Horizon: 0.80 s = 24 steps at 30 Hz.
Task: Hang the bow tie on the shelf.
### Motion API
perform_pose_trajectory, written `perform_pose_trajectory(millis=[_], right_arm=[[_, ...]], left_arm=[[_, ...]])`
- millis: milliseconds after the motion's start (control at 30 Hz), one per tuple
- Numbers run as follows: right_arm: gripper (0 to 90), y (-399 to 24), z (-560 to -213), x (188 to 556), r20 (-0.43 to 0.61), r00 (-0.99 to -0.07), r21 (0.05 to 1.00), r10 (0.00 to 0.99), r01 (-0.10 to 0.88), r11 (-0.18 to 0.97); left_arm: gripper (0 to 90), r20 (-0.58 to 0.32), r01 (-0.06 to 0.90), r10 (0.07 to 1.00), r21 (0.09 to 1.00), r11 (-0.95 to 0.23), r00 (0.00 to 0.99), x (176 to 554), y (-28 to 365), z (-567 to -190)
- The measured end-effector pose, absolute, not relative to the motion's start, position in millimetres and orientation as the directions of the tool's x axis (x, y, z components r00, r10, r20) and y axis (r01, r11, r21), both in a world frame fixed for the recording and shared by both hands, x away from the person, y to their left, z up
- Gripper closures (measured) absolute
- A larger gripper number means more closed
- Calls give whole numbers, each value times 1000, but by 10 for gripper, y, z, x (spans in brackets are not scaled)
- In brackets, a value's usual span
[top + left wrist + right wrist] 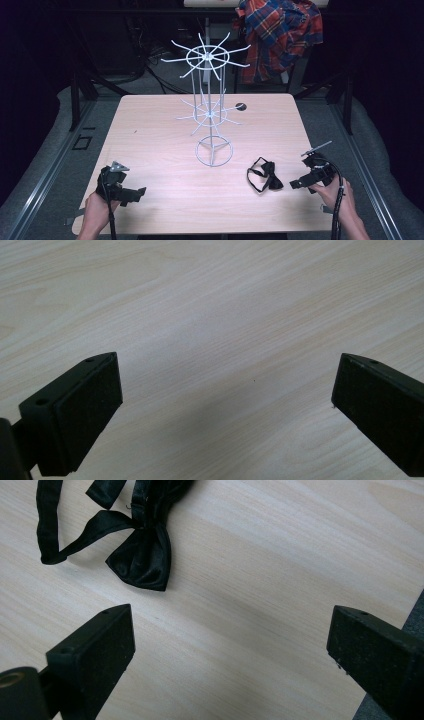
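dark lab-like recording space, lone wooden table (150, 130), floor rails (47, 172), cables behind

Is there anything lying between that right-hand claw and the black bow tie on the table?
Nothing visible. The right claw sits open just right of the black satin bow tie with its strap, with bare light wooden table between them. The white wire hook stand rises farther back, off that path.
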State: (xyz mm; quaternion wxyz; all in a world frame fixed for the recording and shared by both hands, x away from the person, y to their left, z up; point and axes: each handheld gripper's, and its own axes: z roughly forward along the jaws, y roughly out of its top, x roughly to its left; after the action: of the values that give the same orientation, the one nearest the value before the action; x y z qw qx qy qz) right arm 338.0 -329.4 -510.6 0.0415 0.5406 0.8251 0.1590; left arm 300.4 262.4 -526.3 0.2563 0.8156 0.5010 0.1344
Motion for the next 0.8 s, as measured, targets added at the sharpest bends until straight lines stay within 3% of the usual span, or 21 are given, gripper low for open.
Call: perform_pose_trajectory(millis=[800], right_arm=[[45, -3127, -5109, 3504, 86, -440, 332, 894, 858, 391]], left_arm=[[0, -58, 747, 882, 560, -359, 468, 3015, 2743, -5288]])
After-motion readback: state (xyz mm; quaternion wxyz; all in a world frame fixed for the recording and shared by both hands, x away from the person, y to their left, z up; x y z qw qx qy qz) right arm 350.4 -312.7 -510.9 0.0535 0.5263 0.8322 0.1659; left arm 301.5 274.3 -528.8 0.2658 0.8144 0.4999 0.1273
